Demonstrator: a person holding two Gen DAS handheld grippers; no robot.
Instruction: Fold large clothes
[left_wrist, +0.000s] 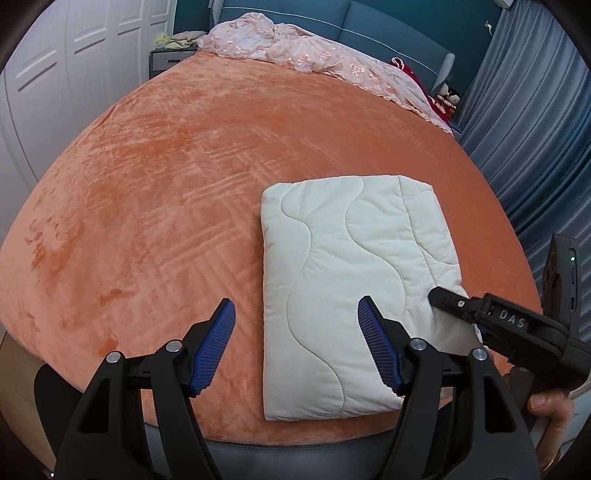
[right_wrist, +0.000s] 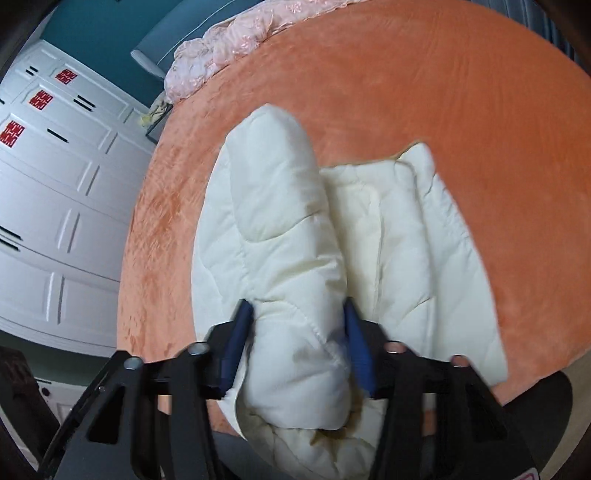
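Both views evenly lit, soft diffuse daylight, no hard shadows or blown highlights. Left wrist view sharp: stitching on the white quilted garment (left_wrist: 354, 280) and pile marks on the orange bedspread (left_wrist: 166, 192) around it read cleanly; faint soft shadow along the garment's near edge. Right wrist view motion-blurred: garment (right_wrist: 280, 236) edges smeared, blue pads (right_wrist: 242, 343) gripping it soft, bedspread (right_wrist: 461, 110) beyond it texture-less. Heavy fisheye in both: bedspread bulges into a dome, wardrobe doors (right_wrist: 55, 206) left of the garment bow, black vignette in the corners. Colours slightly cool near the frame edges.
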